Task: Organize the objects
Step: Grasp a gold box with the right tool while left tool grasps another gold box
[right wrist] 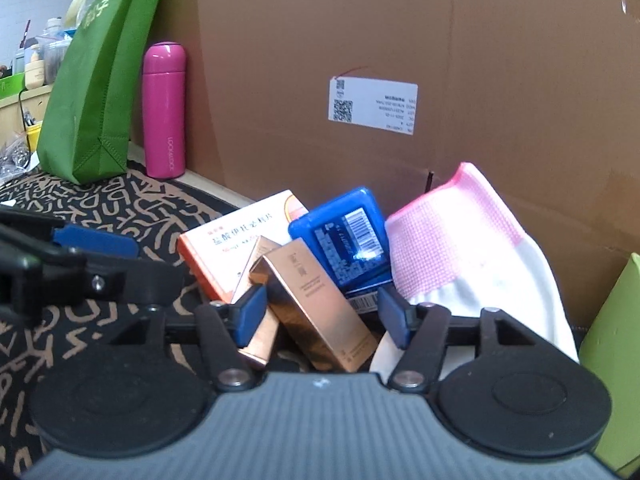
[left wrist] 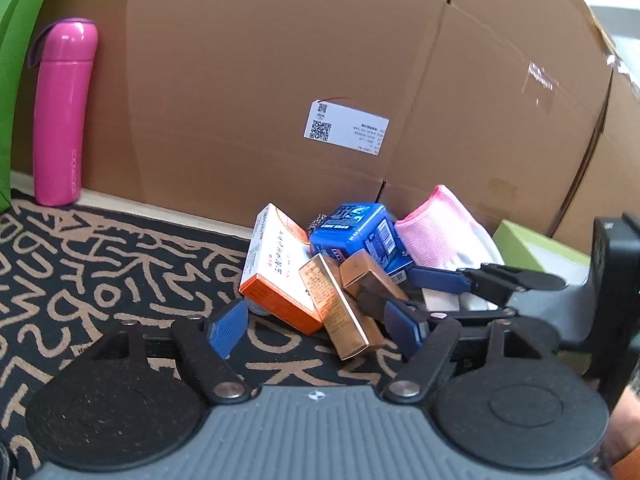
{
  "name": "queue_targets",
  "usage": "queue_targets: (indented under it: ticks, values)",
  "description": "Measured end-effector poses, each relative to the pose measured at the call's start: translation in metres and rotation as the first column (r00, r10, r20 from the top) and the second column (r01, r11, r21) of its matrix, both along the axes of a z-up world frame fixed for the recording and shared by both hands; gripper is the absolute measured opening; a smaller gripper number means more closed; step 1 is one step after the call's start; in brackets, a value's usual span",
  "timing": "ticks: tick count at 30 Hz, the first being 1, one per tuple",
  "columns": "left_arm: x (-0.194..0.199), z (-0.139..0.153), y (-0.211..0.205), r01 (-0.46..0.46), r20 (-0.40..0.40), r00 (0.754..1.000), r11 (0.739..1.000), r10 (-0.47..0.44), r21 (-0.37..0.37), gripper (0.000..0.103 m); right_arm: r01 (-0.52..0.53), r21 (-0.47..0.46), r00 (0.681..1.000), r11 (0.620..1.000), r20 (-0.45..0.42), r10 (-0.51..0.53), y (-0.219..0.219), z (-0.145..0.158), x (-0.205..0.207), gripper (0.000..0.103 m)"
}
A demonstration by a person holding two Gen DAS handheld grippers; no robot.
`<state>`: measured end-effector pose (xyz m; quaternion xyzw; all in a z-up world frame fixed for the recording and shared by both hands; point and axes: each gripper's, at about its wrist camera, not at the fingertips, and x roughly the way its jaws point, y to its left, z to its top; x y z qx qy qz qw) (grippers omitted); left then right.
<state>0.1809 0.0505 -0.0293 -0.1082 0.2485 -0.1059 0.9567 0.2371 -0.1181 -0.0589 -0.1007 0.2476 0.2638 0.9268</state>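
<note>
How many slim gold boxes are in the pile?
2. One gold box lies between the right gripper's open jaws; the second gold box leans beside it against the orange box. Others may be hidden underneath.

A heap of small things lies on a mat (left wrist: 100, 280) at the foot of a big carton (left wrist: 260, 80).

In the heap, the medicine box (left wrist: 276, 276) leans at the left, the tin (left wrist: 360, 236) stands behind the middle, and the glove (left wrist: 436, 236) lies at the right, against the carton. Two slim boxes (right wrist: 316, 304) lie crossed before the medicine box and tin. A flask (left wrist: 64, 112) stands upright well to the left, at the mat's far edge, just before the carton. A bag (right wrist: 100, 80) stands left of the flask, just beside it. A low box (left wrist: 536, 248) sits right of the glove. The right hand-held gripper (right wrist: 320, 312) straddles the slim boxes; the left hand-held gripper (left wrist: 316, 328) sits before the heap.
</note>
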Motion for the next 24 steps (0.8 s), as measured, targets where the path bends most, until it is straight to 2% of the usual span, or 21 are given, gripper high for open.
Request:
queue_targets:
  ticks: [1,2,4,6,8,10,12,16,17,18,21,23,24]
  values:
    - [0.0,-0.001,-0.001,0.004,-0.003,1.0,1.0,-0.004,0.002,0.078,-0.002,0.014,1.0,1.0,-0.024,0.002,-0.002,0.0,0.001,0.049]
    - [0.001,-0.002,-0.001,0.006,-0.008,1.0,1.0,-0.006,-0.001,0.078,0.004,0.038,0.998,0.999,-0.055,-0.002,-0.005,0.0,0.001,0.043]
    - [0.002,-0.003,-0.002,0.011,-0.017,1.0,1.0,-0.011,-0.001,0.078,0.021,0.008,0.998,1.0,-0.052,-0.02,-0.009,-0.002,-0.005,0.033]
    - [0.003,-0.005,-0.003,0.01,-0.024,1.0,1.0,-0.01,0.001,0.078,0.05,-0.014,0.997,0.999,-0.06,-0.051,-0.016,-0.005,-0.014,0.018]
    - [0.004,-0.007,-0.005,0.019,-0.033,0.999,1.0,-0.019,-0.003,0.077,0.055,0.021,0.992,0.998,-0.114,-0.053,-0.029,-0.01,-0.021,0.016]
    - [0.008,-0.01,-0.008,0.032,-0.044,0.999,0.999,-0.033,-0.014,0.076,0.059,0.039,0.992,0.997,-0.113,-0.054,-0.036,-0.015,-0.028,0.016]
    - [0.01,-0.012,-0.013,0.033,-0.054,0.998,0.999,-0.034,-0.007,0.071,0.058,0.033,0.998,0.998,-0.027,-0.057,-0.035,-0.008,-0.035,0.016]
    - [0.009,-0.01,-0.01,-0.006,-0.04,0.999,1.0,0.005,-0.03,0.069,-0.005,-0.077,0.998,0.997,0.063,0.01,-0.015,0.001,-0.037,0.018]
    - [0.008,-0.009,-0.006,-0.013,-0.031,0.999,0.999,0.011,-0.048,0.069,-0.017,-0.103,0.997,0.995,0.067,0.024,-0.01,0.001,-0.034,0.023]
    - [0.007,-0.007,-0.004,-0.017,-0.023,1.0,0.998,0.016,-0.064,0.069,-0.025,-0.123,0.996,0.992,0.079,0.035,-0.004,0.0,-0.03,0.034]
    - [0.008,-0.006,0.003,-0.015,-0.03,0.999,0.993,0.011,-0.115,0.069,-0.029,-0.15,0.996,0.988,0.075,0.041,0.006,-0.006,-0.01,0.055]
    - [0.011,-0.007,0.006,-0.002,-0.048,0.999,0.99,-0.005,-0.144,0.069,-0.033,-0.161,0.997,0.986,0.07,0.045,0.008,-0.009,0.001,0.059]
    - [0.012,-0.008,0.007,0.005,-0.055,0.998,0.988,-0.013,-0.152,0.069,-0.033,-0.175,0.998,0.984,0.049,0.042,0.011,-0.011,0.005,0.054]
